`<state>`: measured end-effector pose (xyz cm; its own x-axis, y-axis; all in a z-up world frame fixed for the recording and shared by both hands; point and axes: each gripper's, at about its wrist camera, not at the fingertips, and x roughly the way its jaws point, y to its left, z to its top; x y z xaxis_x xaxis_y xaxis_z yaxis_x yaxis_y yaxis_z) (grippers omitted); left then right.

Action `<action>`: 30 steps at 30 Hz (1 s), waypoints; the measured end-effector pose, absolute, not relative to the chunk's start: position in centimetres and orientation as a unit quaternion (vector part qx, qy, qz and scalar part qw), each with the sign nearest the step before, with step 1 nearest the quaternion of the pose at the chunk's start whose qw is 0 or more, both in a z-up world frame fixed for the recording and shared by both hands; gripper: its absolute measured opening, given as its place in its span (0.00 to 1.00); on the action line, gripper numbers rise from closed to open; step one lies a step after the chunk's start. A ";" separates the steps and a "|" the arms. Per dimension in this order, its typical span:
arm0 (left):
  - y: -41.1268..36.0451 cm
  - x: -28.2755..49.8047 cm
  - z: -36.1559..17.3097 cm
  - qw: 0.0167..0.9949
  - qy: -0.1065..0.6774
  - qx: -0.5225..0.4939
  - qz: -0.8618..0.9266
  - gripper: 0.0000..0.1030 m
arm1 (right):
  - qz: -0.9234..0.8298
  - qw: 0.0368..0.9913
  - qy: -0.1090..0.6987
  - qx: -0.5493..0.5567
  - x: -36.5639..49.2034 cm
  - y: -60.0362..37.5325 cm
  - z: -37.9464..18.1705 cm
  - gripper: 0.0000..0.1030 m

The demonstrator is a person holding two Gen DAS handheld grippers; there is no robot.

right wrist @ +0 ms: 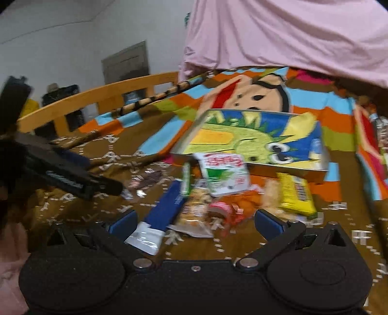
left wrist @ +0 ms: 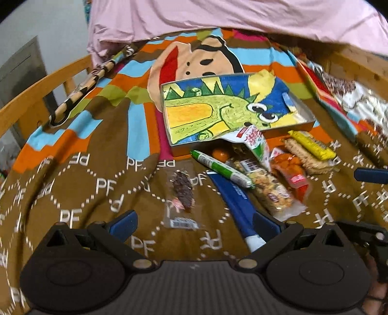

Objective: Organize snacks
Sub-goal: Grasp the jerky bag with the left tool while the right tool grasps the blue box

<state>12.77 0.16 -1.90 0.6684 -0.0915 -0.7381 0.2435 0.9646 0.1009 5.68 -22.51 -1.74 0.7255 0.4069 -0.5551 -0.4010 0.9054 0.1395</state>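
A shallow box [left wrist: 300,122] with a green dragon drawing inside lies on the patterned blanket; it also shows in the right wrist view [right wrist: 300,172]. A pile of snacks lies in front of it: a white-green packet [left wrist: 254,140] [right wrist: 224,175], a green stick [left wrist: 223,169], a long blue pack [left wrist: 236,201] [right wrist: 165,210], a nut bar [left wrist: 269,186], an orange pack [left wrist: 293,169] and a yellow bar [left wrist: 311,144] [right wrist: 297,195]. A dark snack in clear wrap [left wrist: 183,191] lies apart on the left. My left gripper [left wrist: 196,223] is open above the blanket. My right gripper [right wrist: 196,220] is open over the pile's near edge.
The brown blanket [left wrist: 84,193] with white letters covers a bed with a wooden rail [left wrist: 36,92] on the left. A pink sheet [left wrist: 218,17] hangs at the back. More patterned cloth [left wrist: 351,97] lies at the right.
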 end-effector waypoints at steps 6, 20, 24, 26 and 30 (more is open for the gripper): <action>2.0 15.7 -3.4 0.903 0.410 0.097 -0.084 1.00 | 0.272 0.913 0.305 0.020 6.7 -20.2 -2.3 0.99; 3.1 19.1 -5.6 0.898 0.407 0.083 -0.144 0.96 | 0.266 0.893 0.362 0.036 10.7 -15.0 -5.9 0.80; 2.4 19.3 -5.9 0.896 0.399 0.091 -0.170 0.92 | 0.240 0.894 0.377 0.033 10.9 -14.9 -6.8 0.74; 2.1 19.6 -6.2 0.893 0.402 0.092 -0.179 0.87 | 0.227 0.896 0.381 0.016 10.9 -14.4 -7.3 0.70; 2.1 20.7 -7.0 0.891 0.410 0.082 -0.177 0.78 | 0.203 0.902 0.380 -0.017 10.9 -13.3 -8.1 0.63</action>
<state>20.67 2.10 -6.99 0.6005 -0.2490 -0.7599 0.3828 0.9238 -0.0003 10.95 -13.31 -8.11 0.6289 0.3542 -0.6921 -0.3802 0.9166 0.1236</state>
